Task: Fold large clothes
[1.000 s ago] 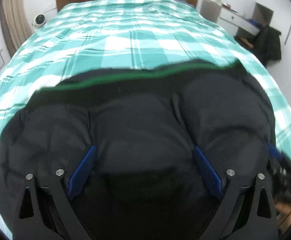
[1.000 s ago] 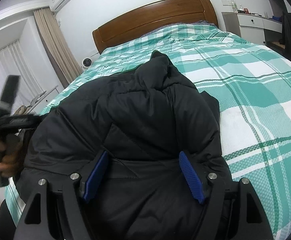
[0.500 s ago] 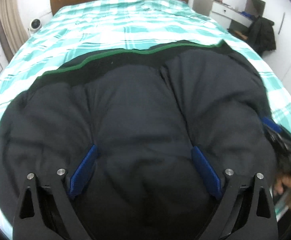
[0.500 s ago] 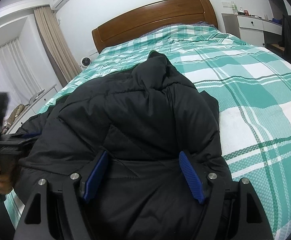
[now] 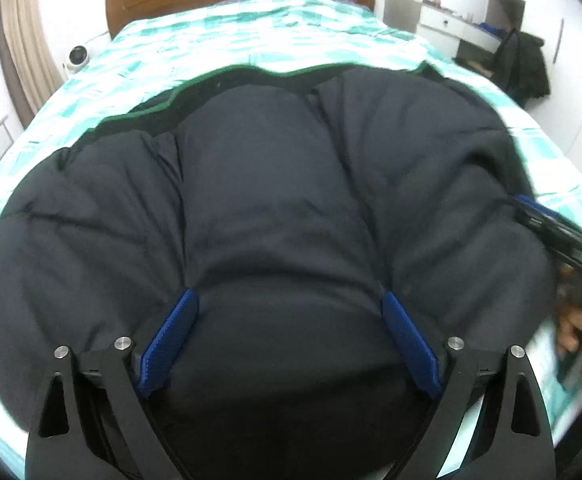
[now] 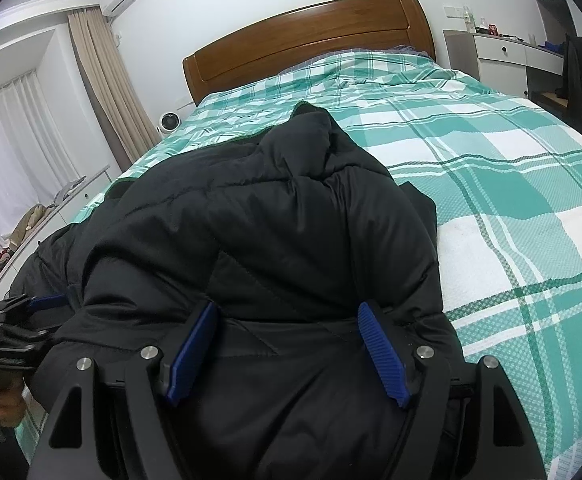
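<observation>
A green-checked bed (image 6: 511,184) carries the black puffy jacket (image 6: 275,232), bunched near its foot. The left gripper (image 5: 289,344) and right gripper (image 6: 287,346) each stand wide with padded jacket bulging between the blue pads, apparently clamped.

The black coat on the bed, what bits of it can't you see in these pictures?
- Black coat, left wrist view: its near end runs off the bottom edge behind the left gripper.
- Right wrist view: its left side is cut off by the frame edge; the right gripper hides the near part.
- Sleeves and zipper: not visible in either view, buried in bulky folds.
- Bed underneath: covered by the coat.
</observation>
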A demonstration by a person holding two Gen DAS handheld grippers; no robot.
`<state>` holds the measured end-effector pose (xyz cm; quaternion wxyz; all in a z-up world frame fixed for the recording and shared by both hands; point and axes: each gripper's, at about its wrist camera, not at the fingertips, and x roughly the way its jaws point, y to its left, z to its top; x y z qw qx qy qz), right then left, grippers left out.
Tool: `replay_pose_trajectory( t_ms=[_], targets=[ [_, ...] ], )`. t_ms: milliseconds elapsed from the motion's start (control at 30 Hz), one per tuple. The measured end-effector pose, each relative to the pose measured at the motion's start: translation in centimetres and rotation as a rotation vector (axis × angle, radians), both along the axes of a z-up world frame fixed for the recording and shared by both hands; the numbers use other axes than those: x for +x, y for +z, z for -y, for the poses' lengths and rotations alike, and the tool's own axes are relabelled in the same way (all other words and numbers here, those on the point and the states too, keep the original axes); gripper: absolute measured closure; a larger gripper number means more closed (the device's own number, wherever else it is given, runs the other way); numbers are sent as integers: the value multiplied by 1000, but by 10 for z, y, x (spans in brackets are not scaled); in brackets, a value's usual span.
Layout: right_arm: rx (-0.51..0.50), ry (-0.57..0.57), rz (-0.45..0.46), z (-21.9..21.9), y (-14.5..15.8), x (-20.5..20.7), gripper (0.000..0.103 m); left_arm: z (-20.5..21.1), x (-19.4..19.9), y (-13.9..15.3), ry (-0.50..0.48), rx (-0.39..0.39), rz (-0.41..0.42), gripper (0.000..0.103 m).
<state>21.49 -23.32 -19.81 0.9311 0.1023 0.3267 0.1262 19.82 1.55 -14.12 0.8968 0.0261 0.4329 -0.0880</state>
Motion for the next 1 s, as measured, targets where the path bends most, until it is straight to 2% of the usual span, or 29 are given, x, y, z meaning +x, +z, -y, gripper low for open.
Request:
replay_pose_trajectory(
  t_ms=[100,300,600,867,1000],
  targets=[
    [1,1,3,0,0,0,28,4,-21,-3,-9,5,14,10],
    [-10,-2,5,-2,0,-2,28,10,-8,-13,20,26,-10,9],
    [-12,-1,5,-2,0,-2,28,8,-8,-23,26,42,20,9],
    [-10,0,6,-2,0,-2,28,14,-15,-26,35,52,32,9],
    [-7,-2,1,-2,2,-2,28,14,-16,-19,41,42,6,9]
  ],
)
